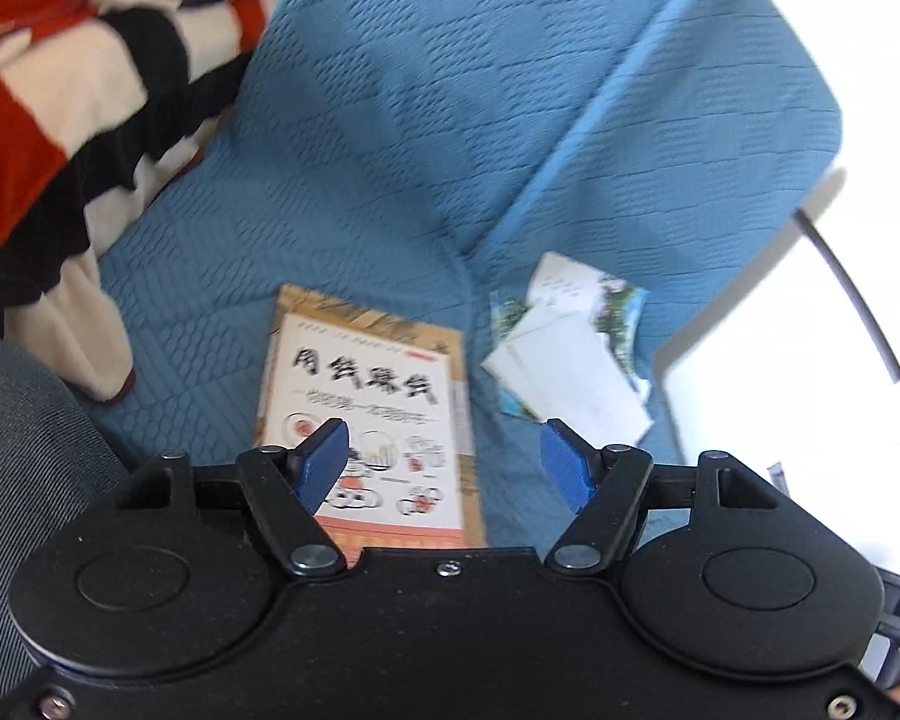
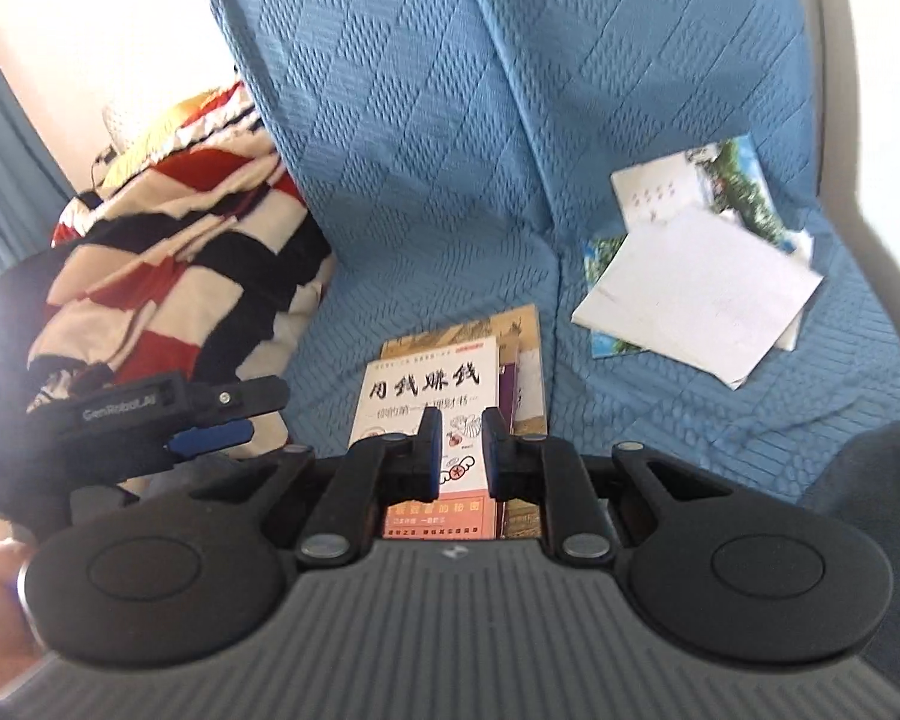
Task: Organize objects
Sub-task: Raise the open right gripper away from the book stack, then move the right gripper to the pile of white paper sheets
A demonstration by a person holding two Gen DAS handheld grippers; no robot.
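A stack of books, the top one white with black Chinese characters (image 1: 366, 396) (image 2: 432, 408), lies on the blue sofa seat (image 1: 390, 210) (image 2: 426, 252). To its right lies a loose pile of white papers and picture booklets (image 1: 570, 360) (image 2: 696, 276). My left gripper (image 1: 444, 456) is open and empty, above the near part of the books. My right gripper (image 2: 459, 444) has its jaws close together with a narrow gap, nothing between them, above the books. The left gripper also shows in the right wrist view (image 2: 210, 420) at the left.
A red, black and cream striped blanket (image 1: 60, 108) (image 2: 168, 276) is heaped on the sofa's left side. A white table (image 1: 810, 360) with a black cable (image 1: 846, 294) stands to the right. Dark grey fabric (image 1: 24, 456) is near left.
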